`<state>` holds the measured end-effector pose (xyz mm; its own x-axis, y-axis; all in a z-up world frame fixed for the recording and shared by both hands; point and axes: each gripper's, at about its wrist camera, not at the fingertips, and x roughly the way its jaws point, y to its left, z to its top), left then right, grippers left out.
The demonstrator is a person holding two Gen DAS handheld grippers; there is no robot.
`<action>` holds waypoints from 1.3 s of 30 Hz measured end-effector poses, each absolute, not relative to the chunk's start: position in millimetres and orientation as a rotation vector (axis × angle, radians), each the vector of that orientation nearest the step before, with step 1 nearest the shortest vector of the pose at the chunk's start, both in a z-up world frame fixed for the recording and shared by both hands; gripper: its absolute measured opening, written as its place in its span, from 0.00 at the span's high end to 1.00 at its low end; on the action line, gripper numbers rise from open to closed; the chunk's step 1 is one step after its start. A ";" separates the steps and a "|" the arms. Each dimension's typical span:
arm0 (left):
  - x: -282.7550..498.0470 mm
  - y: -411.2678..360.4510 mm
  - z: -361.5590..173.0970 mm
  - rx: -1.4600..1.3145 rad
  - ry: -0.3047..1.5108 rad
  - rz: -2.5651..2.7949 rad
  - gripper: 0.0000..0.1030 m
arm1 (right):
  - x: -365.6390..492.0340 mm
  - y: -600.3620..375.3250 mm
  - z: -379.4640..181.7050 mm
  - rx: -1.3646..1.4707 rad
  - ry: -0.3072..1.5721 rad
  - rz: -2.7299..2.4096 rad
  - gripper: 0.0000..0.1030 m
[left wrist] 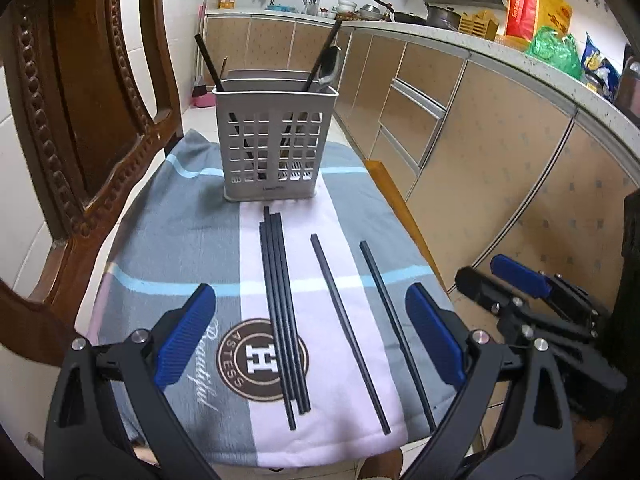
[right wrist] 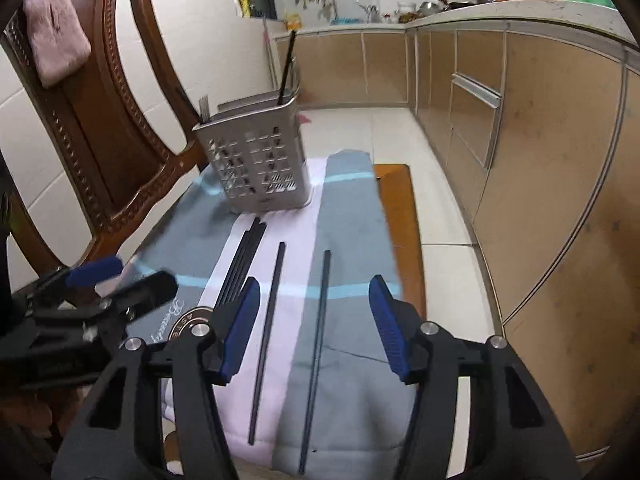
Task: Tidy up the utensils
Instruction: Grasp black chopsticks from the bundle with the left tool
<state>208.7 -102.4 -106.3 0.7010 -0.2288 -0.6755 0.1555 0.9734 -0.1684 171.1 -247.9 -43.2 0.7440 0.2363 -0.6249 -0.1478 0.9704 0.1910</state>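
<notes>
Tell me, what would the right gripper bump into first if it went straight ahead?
Probably the two single chopsticks lying on the towel between its open jaws. Beyond them stands the utensil holder, off to the left. Depth is hard to judge.

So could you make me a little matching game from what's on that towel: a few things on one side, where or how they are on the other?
Things:
1. caddy
2. chopstick bundle
3. spoon
4. left gripper

States:
A. lying together on the towel's white stripe
B. open, holding nothing
C. upright at the towel's far end
D. standing in the caddy

Pairs: 1-C, 2-A, 3-D, 4-B
</notes>
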 end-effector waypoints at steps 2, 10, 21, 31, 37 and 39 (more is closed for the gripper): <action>203.3 -106.5 -108.9 -0.084 0.767 -0.202 0.08 | 166.0 -257.8 -48.3 0.186 0.695 0.204 0.46; 198.7 -112.6 -115.0 -0.076 0.784 -0.204 0.08 | 165.6 -263.1 -44.1 0.201 0.694 0.226 0.48; 234.7 -127.7 -115.6 -0.087 0.830 -0.194 0.08 | 185.8 -276.5 -49.0 0.236 0.709 0.194 0.58; 349.6 -154.3 -155.7 -0.105 1.061 -0.136 0.37 | 213.6 -287.3 -65.2 0.295 0.763 0.212 0.58; 379.7 -160.1 -193.3 -0.080 1.177 -0.089 0.40 | 220.2 -280.1 -66.2 0.296 0.771 0.254 0.58; 384.5 -161.7 -202.3 -0.066 1.189 -0.080 0.41 | 221.2 -279.8 -66.5 0.300 0.772 0.266 0.58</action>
